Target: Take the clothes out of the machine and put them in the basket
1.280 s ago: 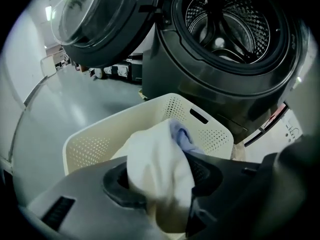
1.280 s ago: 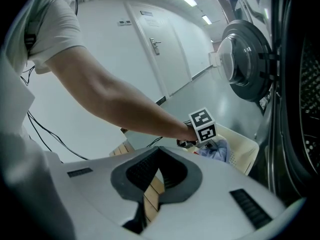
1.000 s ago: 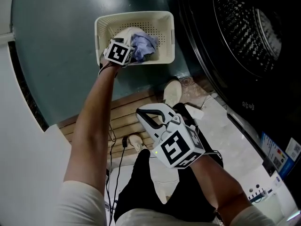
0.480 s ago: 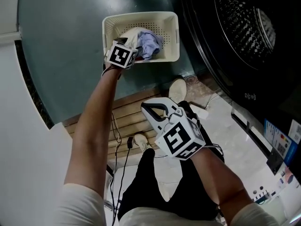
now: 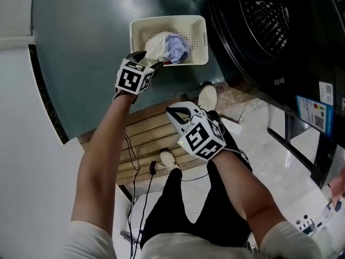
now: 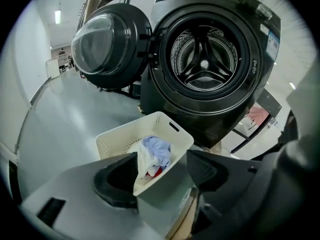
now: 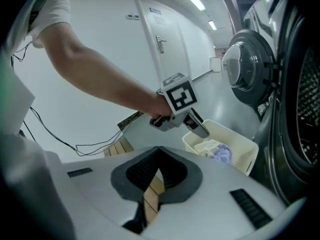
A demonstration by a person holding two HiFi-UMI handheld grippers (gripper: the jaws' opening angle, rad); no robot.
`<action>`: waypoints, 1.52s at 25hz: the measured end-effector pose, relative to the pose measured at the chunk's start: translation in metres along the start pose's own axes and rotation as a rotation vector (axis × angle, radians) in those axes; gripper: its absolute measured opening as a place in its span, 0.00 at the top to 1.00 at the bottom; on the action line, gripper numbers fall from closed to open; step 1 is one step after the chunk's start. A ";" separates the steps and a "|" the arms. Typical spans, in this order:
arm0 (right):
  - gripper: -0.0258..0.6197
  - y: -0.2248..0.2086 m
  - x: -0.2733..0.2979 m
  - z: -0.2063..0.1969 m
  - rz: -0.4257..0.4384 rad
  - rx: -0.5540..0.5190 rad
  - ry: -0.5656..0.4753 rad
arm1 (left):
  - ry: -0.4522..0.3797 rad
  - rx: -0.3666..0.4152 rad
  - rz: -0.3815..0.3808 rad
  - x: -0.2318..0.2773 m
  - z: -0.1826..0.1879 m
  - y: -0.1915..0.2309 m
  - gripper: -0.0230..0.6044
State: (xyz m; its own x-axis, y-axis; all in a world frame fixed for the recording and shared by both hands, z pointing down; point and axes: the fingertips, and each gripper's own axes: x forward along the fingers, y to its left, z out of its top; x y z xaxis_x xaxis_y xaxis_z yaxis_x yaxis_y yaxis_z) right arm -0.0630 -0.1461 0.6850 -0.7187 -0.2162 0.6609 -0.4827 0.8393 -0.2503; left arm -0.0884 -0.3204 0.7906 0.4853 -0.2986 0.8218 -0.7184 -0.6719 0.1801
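A cream perforated basket (image 5: 195, 39) stands on the grey floor beside the dark washing machine (image 5: 269, 31). White and pale blue clothes (image 5: 168, 47) lie heaped in it, with a bit of red showing in the left gripper view. My left gripper (image 5: 146, 59) hangs just over the basket's near rim, open and with nothing between its pads; the left gripper view shows the basket (image 6: 120, 136) through the gap. My right gripper (image 5: 175, 111) is nearer to me over the wooden slats, shut and empty. The drum (image 6: 202, 64) looks empty.
The machine's round door (image 6: 107, 46) stands swung open to the left of the drum. Under me lie a wooden slatted platform (image 5: 145, 134), a black cable (image 5: 135, 161) and the person's shoes (image 5: 207, 96). A white wall panel (image 5: 27, 144) runs along the left.
My left gripper has lifted out of the basket and drawn back past its near rim, leaving the clothes inside. The right gripper shifted slightly toward the basket.
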 end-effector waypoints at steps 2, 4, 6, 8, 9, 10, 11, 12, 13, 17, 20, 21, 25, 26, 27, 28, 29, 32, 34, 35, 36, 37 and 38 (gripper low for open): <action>0.95 0.007 -0.001 -0.004 -0.016 0.001 -0.012 | -0.021 -0.007 -0.005 -0.028 -0.003 -0.011 0.48; 0.95 0.016 -0.004 -0.009 -0.031 0.004 -0.023 | -0.049 -0.008 -0.015 -0.060 -0.004 -0.024 0.50; 0.95 0.023 -0.012 -0.014 -0.048 0.016 -0.032 | -0.095 -0.012 -0.029 -0.094 -0.002 -0.039 0.53; 0.95 0.029 -0.023 -0.016 -0.078 0.030 -0.040 | -0.138 -0.015 -0.043 -0.127 -0.001 -0.057 0.54; 0.95 0.031 -0.030 -0.013 -0.092 0.045 -0.056 | -0.158 -0.015 -0.050 -0.143 -0.002 -0.066 0.55; 0.95 0.033 -0.037 -0.007 -0.106 0.061 -0.078 | -0.178 -0.016 -0.056 -0.160 -0.002 -0.075 0.56; 0.95 0.035 -0.045 0.001 -0.117 0.071 -0.097 | -0.201 -0.018 -0.063 -0.177 -0.001 -0.084 0.57; 0.95 0.038 -0.054 0.009 -0.124 0.067 -0.109 | -0.227 -0.021 -0.070 -0.194 0.000 -0.093 0.58; 0.95 0.043 -0.065 0.017 -0.130 0.050 -0.113 | -0.252 -0.024 -0.079 -0.212 0.002 -0.104 0.59; 0.95 0.081 -0.113 0.042 -0.116 -0.003 -0.118 | -0.329 -0.023 -0.129 -0.285 0.001 -0.156 0.69; 0.95 0.119 -0.145 0.055 -0.091 -0.058 -0.106 | -0.351 -0.005 -0.166 -0.337 -0.006 -0.193 0.79; 0.95 0.130 -0.156 0.059 -0.088 -0.070 -0.105 | -0.358 0.005 -0.177 -0.353 -0.008 -0.205 0.81; 0.95 0.165 -0.201 0.079 -0.117 -0.060 -0.144 | -0.376 0.062 -0.208 -0.411 -0.018 -0.249 0.90; 0.95 0.174 -0.212 0.083 -0.125 -0.048 -0.155 | -0.379 0.072 -0.217 -0.424 -0.021 -0.259 0.91; 0.95 0.183 -0.221 0.085 -0.129 -0.034 -0.166 | -0.380 0.078 -0.226 -0.437 -0.025 -0.270 0.93; 0.95 0.193 -0.231 0.088 -0.132 -0.022 -0.176 | -0.379 0.083 -0.234 -0.449 -0.030 -0.279 0.95; 0.95 0.202 -0.240 0.091 -0.135 -0.013 -0.188 | -0.378 0.085 -0.240 -0.461 -0.033 -0.288 0.96; 0.95 0.228 -0.266 0.103 -0.144 -0.004 -0.224 | -0.379 0.082 -0.256 -0.490 -0.044 -0.310 0.97; 0.95 0.248 -0.281 0.110 -0.146 -0.015 -0.242 | -0.391 0.077 -0.257 -0.509 -0.051 -0.321 0.97; 0.95 0.258 -0.288 0.111 -0.149 -0.023 -0.249 | -0.399 0.073 -0.259 -0.519 -0.054 -0.328 0.97; 0.95 0.267 -0.295 0.112 -0.152 -0.030 -0.254 | -0.408 0.072 -0.261 -0.528 -0.058 -0.334 0.97; 0.95 0.275 -0.301 0.113 -0.155 -0.035 -0.259 | -0.417 0.072 -0.260 -0.537 -0.060 -0.340 0.97; 0.95 0.282 -0.307 0.113 -0.157 -0.035 -0.265 | -0.425 0.075 -0.257 -0.546 -0.061 -0.345 0.97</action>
State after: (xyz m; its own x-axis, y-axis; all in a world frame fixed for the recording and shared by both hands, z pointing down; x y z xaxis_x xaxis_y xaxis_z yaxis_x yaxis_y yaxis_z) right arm -0.0355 0.1006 0.3312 -0.7444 -0.4630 0.4812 -0.5837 0.8012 -0.1320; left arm -0.1361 0.1156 0.3132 0.8132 -0.3564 0.4601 -0.5188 -0.8021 0.2957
